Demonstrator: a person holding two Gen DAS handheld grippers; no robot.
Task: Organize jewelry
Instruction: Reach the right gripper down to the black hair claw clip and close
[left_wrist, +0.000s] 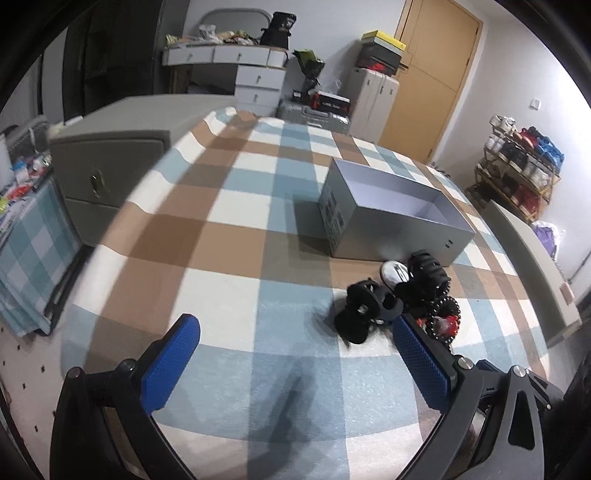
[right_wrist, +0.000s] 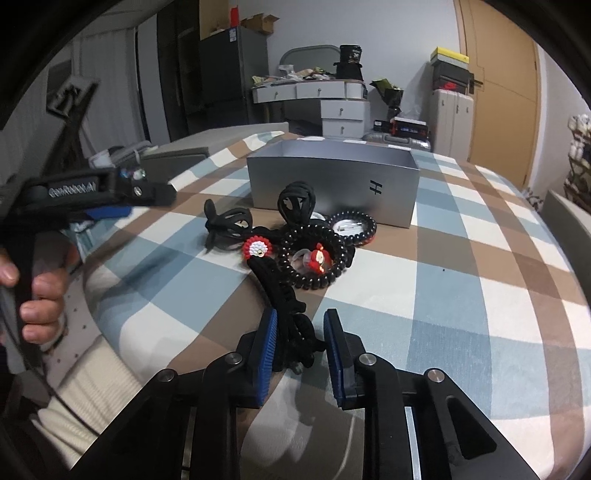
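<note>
Blue-padded right gripper (right_wrist: 300, 345) astride black hair clip (right_wrist: 280, 291)

A checked blue, white and brown bedcover (left_wrist: 229, 206) fills the middle. At twelve o'clock stands a white dressing table with small drawers (left_wrist: 236, 62), its top cluttered. At one o'clock a tan wooden door (left_wrist: 432, 77) sits in the pale wall, a beige hard-shell suitcase (left_wrist: 373, 92) beside it. At three o'clock a wooden shoe rack (left_wrist: 517, 173) holds shoes. A grey bedside cabinet (left_wrist: 107, 173) lies at nine o'clock.
</note>
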